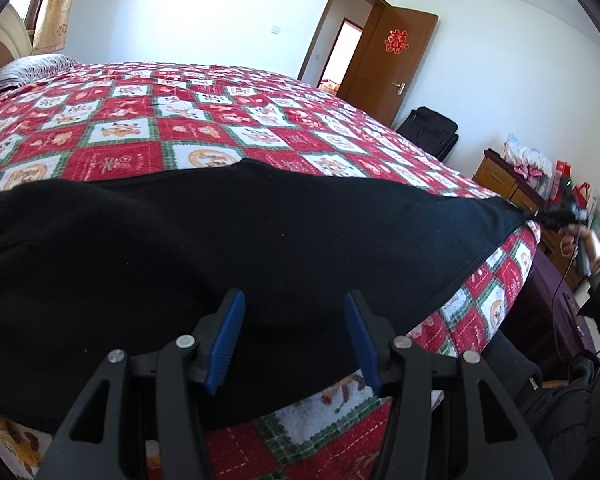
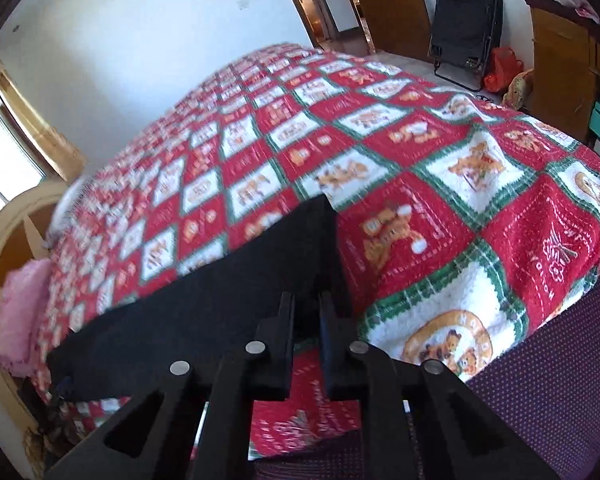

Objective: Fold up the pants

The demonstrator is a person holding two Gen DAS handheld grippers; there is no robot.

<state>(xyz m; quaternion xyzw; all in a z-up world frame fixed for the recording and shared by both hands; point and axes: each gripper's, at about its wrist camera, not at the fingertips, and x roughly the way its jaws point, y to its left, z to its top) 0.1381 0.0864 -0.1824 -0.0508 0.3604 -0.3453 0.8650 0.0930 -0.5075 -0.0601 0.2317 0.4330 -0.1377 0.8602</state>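
Black pants (image 1: 228,240) lie stretched along the near edge of a bed with a red, white and green quilt (image 1: 188,120). My left gripper (image 1: 294,304) is open with blue pads just above the pants' near end, holding nothing. My right gripper (image 2: 306,304) is shut on the far end of the pants (image 2: 204,312), pulling the cloth taut above the quilt (image 2: 420,208). In the left wrist view the right gripper (image 1: 556,214) shows at the far right, pinching the pants' end.
An open brown door (image 1: 384,64) and a black folded chair (image 1: 428,128) stand beyond the bed. A wooden dresser (image 1: 508,184) with clutter is at right. A pink cloth (image 2: 16,308) lies near the headboard. A dark purple bed skirt (image 2: 540,380) hangs below the quilt.
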